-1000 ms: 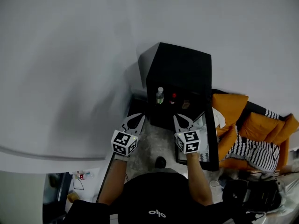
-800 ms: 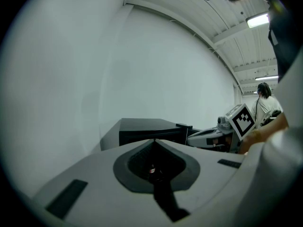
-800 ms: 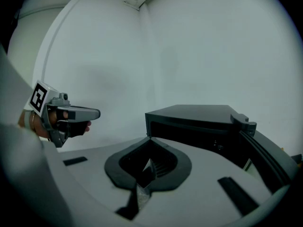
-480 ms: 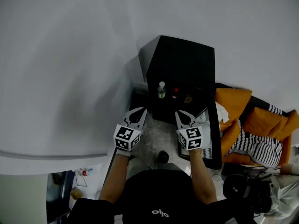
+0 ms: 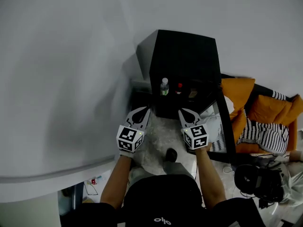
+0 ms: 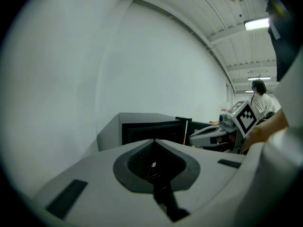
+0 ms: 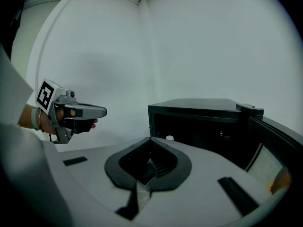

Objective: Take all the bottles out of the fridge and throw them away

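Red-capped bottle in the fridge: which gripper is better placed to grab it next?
Right, probably. The right gripper sits straight in front of the red-capped bottle; the left gripper is off to the side, past the clear bottle. Both are shut, so open first.

Dim, grey and low in contrast throughout. Heavily bent by wide lenses, with black rounded corners in both gripper views. Lit from above by ceiling strip lights, glaring white. Soft broad shadows across the wall beside the fridge; near-black inside. Unfocused up close.
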`<action>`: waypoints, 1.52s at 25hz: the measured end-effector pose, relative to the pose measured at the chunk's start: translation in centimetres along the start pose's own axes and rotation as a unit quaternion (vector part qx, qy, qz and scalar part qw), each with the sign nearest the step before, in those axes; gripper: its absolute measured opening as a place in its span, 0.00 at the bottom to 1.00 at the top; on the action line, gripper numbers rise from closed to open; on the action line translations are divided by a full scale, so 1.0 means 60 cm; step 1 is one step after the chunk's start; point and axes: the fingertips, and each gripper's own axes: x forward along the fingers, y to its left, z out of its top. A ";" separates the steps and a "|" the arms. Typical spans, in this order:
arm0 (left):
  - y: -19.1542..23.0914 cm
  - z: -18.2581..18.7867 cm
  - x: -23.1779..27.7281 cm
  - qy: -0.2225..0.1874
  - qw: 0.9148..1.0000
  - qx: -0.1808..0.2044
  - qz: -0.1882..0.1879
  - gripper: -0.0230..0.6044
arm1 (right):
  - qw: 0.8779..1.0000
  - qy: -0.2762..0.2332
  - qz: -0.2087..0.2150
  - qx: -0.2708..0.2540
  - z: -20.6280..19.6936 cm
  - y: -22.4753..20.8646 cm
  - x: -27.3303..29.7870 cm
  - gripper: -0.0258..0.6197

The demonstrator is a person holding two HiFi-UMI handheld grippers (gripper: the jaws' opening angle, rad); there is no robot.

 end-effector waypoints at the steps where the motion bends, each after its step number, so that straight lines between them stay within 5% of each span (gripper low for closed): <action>1: 0.004 -0.005 -0.002 0.002 1.000 0.001 -0.006 0.04 | 1.000 0.001 -0.002 0.000 0.000 0.004 0.006 0.04; 17: 0.082 -0.127 -0.019 0.018 0.997 0.004 -0.078 0.04 | 0.999 0.014 -0.043 -0.003 -0.081 0.063 0.089 0.04; 38: 0.142 -0.346 0.153 0.013 0.994 0.026 -0.107 0.04 | 0.997 -0.013 -0.069 0.009 -0.261 -0.016 0.279 0.04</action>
